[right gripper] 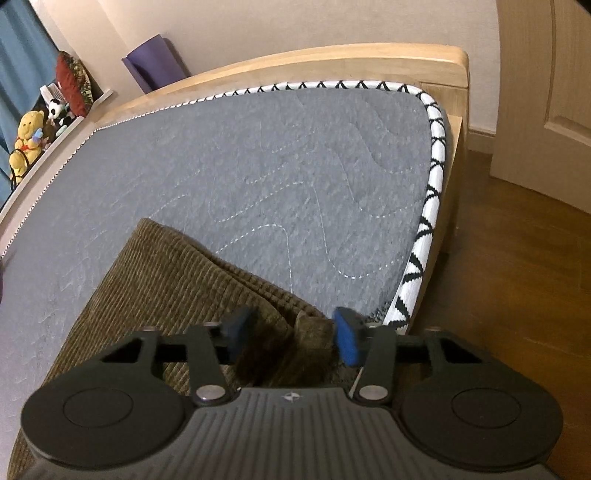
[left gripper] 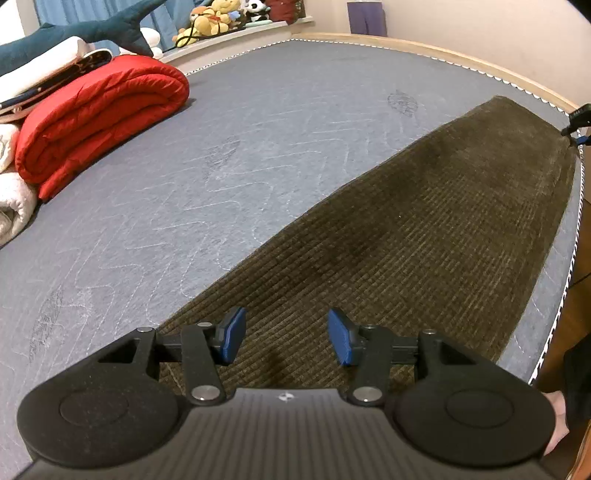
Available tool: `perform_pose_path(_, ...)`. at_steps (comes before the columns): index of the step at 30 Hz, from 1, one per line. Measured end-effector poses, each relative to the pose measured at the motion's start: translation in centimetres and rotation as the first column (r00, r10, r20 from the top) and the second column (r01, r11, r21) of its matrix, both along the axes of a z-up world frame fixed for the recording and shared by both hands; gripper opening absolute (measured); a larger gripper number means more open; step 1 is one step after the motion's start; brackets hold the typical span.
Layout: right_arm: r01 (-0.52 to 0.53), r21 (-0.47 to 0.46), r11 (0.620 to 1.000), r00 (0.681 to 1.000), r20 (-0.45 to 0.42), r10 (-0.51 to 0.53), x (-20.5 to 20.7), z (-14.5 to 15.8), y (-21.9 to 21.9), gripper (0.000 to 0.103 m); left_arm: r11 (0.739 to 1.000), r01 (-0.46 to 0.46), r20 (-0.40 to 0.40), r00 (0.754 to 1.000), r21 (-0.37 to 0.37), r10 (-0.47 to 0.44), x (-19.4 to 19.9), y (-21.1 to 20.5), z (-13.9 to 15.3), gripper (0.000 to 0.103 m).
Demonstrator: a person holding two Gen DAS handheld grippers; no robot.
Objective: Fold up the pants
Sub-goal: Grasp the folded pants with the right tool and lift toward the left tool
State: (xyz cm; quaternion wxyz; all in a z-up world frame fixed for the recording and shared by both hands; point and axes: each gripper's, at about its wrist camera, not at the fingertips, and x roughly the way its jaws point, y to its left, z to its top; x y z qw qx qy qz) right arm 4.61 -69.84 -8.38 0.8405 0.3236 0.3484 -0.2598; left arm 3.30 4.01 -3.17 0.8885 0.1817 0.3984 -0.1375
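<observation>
the brown pants (left gripper: 424, 229) lie flat and long on the grey bed (left gripper: 221, 155), near its edge. the left gripper (left gripper: 286, 336) hangs over them with its jaws apart and nothing in them. the right gripper (right gripper: 295, 338) has a fold of the pants between its jaws, but i cannot tell if they squeeze it.

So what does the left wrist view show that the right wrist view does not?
Only the left view: a red quilt, a shark toy and the left tongs open above the pants. Only the right view: the mattress corner, wooden floor and the right tongs around a fabric fold. Both: pants, grey mattress, plush toys.
</observation>
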Motion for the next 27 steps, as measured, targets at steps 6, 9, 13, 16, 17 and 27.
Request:
perform_pose_path(6,-0.027,-0.079,0.997,1.000,-0.018,0.025,0.2,1.6,1.0,0.023,1.000,-0.004,-0.002,1.000,0.000,0.004,0.2,0.1,0.0,0.055)
perform_pose_path(9,-0.038,-0.116,0.993,0.999,0.020,0.040,0.2,3.3,1.9,0.020,1.000,-0.010,-0.001,1.000,0.000,0.010,0.2,0.1,-0.1,0.055)
perform_pose_path(13,-0.140,-0.277,0.951,0.987,0.041,0.157,1.1,6.4,5.4,0.020,1.000,-0.026,-0.001,1.000,-0.007,0.026,0.3,0.5,-0.1,0.055)
perform_pose_path(16,-0.257,-0.429,0.866,0.952,0.043,0.304,1.9,8.9,9.7,0.019,0.999,-0.035,-0.001,0.999,-0.004,0.035,0.4,0.6,-0.2,0.055)
perform_pose_path(17,-0.295,-0.473,0.830,0.934,0.043,0.356,2.1,9.7,11.4,0.019,0.999,-0.037,-0.001,0.999,-0.004,0.037,0.4,0.6,-0.2,0.055)
perform_pose_path(27,-0.621,-0.777,0.102,0.329,-0.140,0.934,-4.4,12.2,37.1,0.018,0.998,-0.062,-0.031,0.998,-0.003,0.062,1.5,0.9,-1.5,0.055)
